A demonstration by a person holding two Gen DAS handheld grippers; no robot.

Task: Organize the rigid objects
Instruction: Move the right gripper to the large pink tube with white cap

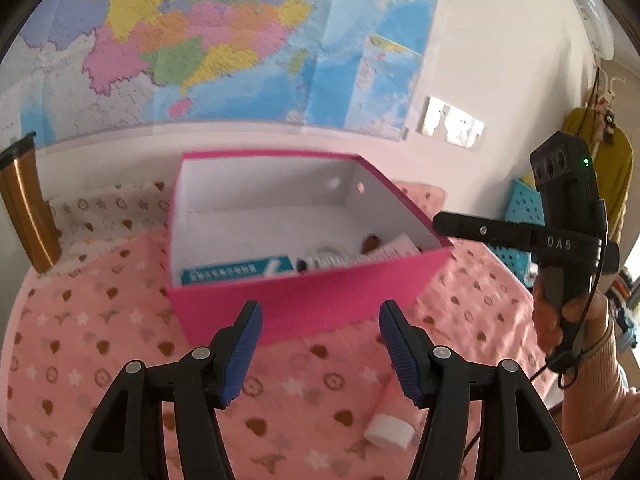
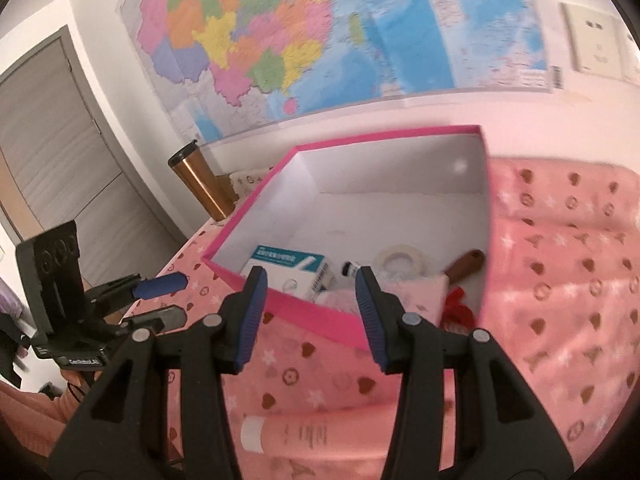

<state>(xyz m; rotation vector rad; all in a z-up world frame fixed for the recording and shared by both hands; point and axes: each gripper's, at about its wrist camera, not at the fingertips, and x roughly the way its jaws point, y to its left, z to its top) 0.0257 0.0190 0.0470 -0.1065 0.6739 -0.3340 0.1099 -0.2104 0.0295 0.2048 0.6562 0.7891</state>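
Note:
An open pink box (image 1: 304,304) with a white inside sits on a pink patterned cloth (image 1: 100,344). It holds a teal and white carton (image 2: 296,270), a small bottle (image 2: 352,269), a tape roll (image 2: 398,262), a brown-handled item (image 2: 466,266) and a pink packet (image 2: 416,292). A pink tube with a white cap (image 2: 320,432) lies on the cloth in front of the box; its cap (image 1: 390,431) shows in the left wrist view. My left gripper (image 1: 320,344) is open and empty, just in front of the box. My right gripper (image 2: 310,312) is open and empty, above the tube near the box's front edge.
A gold and black tumbler (image 1: 26,204) stands left of the box against the wall; it also shows in the right wrist view (image 2: 204,184). A map (image 1: 200,40) covers the wall behind. A blue perforated basket (image 1: 524,208) stands at the far right. A grey door (image 2: 60,152) is at left.

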